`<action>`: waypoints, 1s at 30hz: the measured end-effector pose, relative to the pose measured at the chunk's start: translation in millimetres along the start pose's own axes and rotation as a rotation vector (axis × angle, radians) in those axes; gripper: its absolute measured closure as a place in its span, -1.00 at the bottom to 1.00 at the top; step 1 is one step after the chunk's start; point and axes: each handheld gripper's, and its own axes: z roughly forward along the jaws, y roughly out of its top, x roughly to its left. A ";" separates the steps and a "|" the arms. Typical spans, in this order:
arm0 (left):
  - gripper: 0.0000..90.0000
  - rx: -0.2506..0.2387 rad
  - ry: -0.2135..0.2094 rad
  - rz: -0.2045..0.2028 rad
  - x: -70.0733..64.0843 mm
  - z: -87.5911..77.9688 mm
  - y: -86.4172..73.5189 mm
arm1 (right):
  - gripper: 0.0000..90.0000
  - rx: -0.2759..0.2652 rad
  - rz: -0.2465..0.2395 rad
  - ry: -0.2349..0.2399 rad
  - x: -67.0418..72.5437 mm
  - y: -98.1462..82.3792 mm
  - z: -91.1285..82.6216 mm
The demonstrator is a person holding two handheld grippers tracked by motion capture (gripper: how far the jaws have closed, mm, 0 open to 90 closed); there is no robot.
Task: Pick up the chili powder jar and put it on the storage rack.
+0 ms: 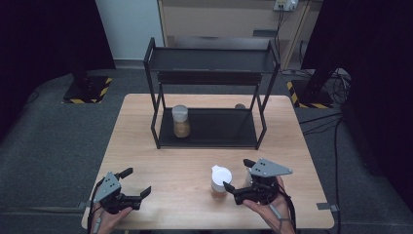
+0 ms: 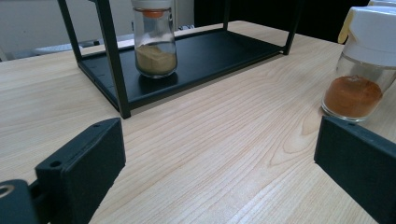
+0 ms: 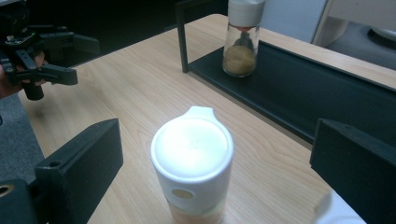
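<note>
A black two-tier rack [image 1: 212, 73] stands at the far middle of the wooden table [image 1: 146, 146]. On its lower shelf sits a white-capped jar of tan powder [image 1: 180, 122] [image 2: 155, 42] [image 3: 240, 39]. A second jar with a white spouted cap and orange powder [image 1: 219, 182] [image 2: 362, 70] [image 3: 192, 154] stands near the front edge. My right gripper [image 1: 238, 174] [image 3: 219, 158] is open, its jaws on either side of this jar and apart from it. My left gripper [image 1: 137, 181] [image 2: 219, 163] [image 3: 51, 51] is open over bare wood at the front left.
A small round object [image 1: 239, 106] sits at the back of the rack's lower level. The rack's upper shelf [image 1: 214, 61] is bare. Dark carpet surrounds the table, with cables [image 1: 336, 131] on the floor to the right.
</note>
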 end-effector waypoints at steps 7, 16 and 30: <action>-0.98 0.000 -0.002 -0.002 0.3 0.0 -0.1 | -0.93 0.025 -0.003 0.010 3.3 3.1 15.6; -0.98 0.001 -0.002 0.000 0.1 0.1 0.0 | -0.92 0.050 -0.005 0.020 6.5 3.5 33.7; -0.98 0.001 -0.003 0.002 0.0 0.1 0.0 | -0.85 0.099 -0.010 0.004 14.8 -2.5 57.6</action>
